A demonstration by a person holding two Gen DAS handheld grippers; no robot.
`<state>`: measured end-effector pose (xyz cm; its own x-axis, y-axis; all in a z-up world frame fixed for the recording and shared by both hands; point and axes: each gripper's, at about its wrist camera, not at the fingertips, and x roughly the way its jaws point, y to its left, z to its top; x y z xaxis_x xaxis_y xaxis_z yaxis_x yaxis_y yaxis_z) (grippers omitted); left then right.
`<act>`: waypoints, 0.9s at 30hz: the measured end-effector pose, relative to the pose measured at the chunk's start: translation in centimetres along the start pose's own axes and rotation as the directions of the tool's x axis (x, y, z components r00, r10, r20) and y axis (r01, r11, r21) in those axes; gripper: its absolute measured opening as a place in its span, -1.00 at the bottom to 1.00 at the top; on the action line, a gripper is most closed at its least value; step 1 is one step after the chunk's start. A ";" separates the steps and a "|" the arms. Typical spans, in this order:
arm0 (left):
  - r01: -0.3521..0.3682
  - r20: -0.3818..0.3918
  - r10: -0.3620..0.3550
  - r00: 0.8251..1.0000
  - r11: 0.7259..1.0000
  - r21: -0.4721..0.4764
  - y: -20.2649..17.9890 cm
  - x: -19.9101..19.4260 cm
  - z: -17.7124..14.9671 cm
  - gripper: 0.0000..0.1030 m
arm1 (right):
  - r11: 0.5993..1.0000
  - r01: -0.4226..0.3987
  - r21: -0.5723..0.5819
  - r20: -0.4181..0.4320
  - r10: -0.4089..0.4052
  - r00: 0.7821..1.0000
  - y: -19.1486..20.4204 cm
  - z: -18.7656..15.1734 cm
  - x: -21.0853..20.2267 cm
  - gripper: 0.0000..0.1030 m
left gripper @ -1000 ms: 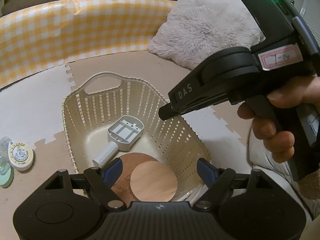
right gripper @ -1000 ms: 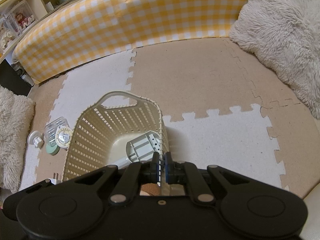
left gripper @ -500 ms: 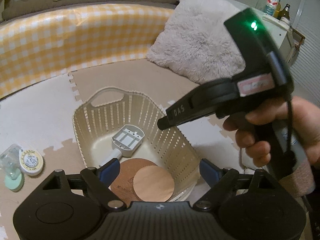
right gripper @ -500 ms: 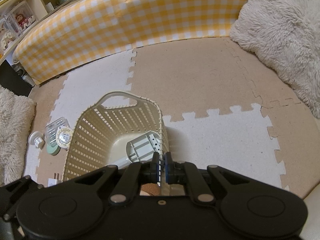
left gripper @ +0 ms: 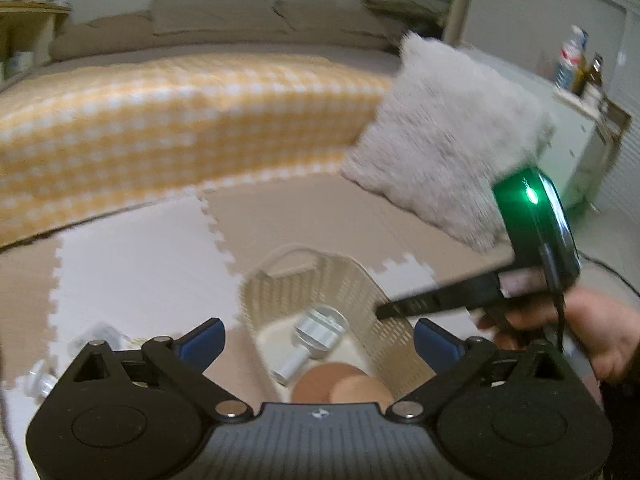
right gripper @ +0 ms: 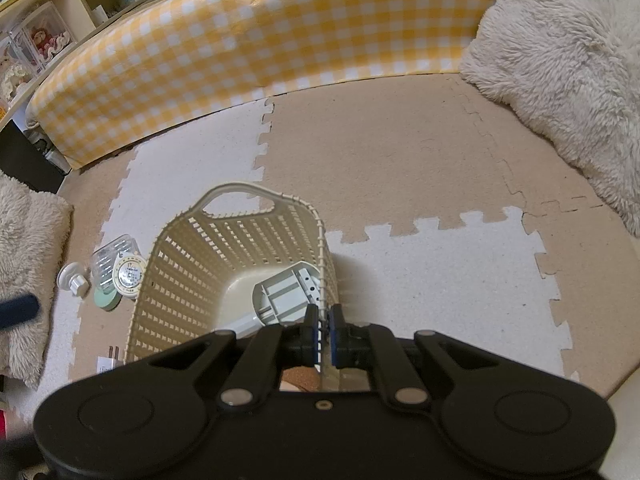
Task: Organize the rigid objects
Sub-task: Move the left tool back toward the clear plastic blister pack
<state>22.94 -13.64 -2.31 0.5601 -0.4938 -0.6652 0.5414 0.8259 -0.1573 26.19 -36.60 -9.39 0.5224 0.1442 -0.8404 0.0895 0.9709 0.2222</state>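
A cream slatted basket [right gripper: 240,192] stands on the foam floor mat. Inside lie a grey-white handled plastic piece [right gripper: 284,292] and two round cork coasters [left gripper: 340,388]. My right gripper [right gripper: 324,332] is shut on the basket's right wall at the rim. The left wrist view shows it as a black tip [left gripper: 384,312] at that rim, held by a hand [left gripper: 600,332]. Above the basket [left gripper: 296,252] my left gripper [left gripper: 320,340] hovers. Its jaws are opening and stand wide, with nothing held between the blue pads [left gripper: 204,340].
Left of the basket lie a clear case [right gripper: 112,256], a yellow round tape measure [right gripper: 128,276], a green disc [right gripper: 106,300], a white suction hook [right gripper: 74,280] and a white plug [right gripper: 106,362]. A yellow checked bumper [right gripper: 260,40] and a fluffy pillow [right gripper: 560,60] border the mat.
My left gripper has risen and drawn back from the basket, which now looks smaller, and its jaws have spread wider. My right gripper keeps its hold on the rim unmoved.
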 end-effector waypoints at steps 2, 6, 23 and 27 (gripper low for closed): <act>-0.032 0.026 0.033 0.999 0.999 -0.021 1.0 -0.5 0.5 0.99 | 1.000 0.000 0.000 0.000 0.000 1.000 0.0 0.0 0.0 -0.89; -0.100 0.063 0.105 0.993 0.992 -0.074 3.6 -1.2 1.2 1.00 | 1.000 0.000 0.000 0.000 0.000 1.000 0.0 0.0 0.0 -0.89; -0.292 0.019 0.315 0.949 0.900 -0.323 15.6 2.6 -0.6 1.00 | 1.000 0.010 -0.010 -0.002 -0.010 1.000 0.1 -0.1 0.1 -0.89; -0.381 -0.042 0.386 0.922 0.878 -0.290 17.4 4.4 -1.9 1.00 | 1.000 0.006 -0.008 -0.003 -0.006 1.000 0.0 -0.1 0.1 -0.89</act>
<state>33.61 -0.93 -9.38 0.6989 -0.1249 -0.7043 0.0802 0.9921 -0.0963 26.20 -36.54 -9.53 0.5194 0.1387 -0.8432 0.0864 0.9732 0.2133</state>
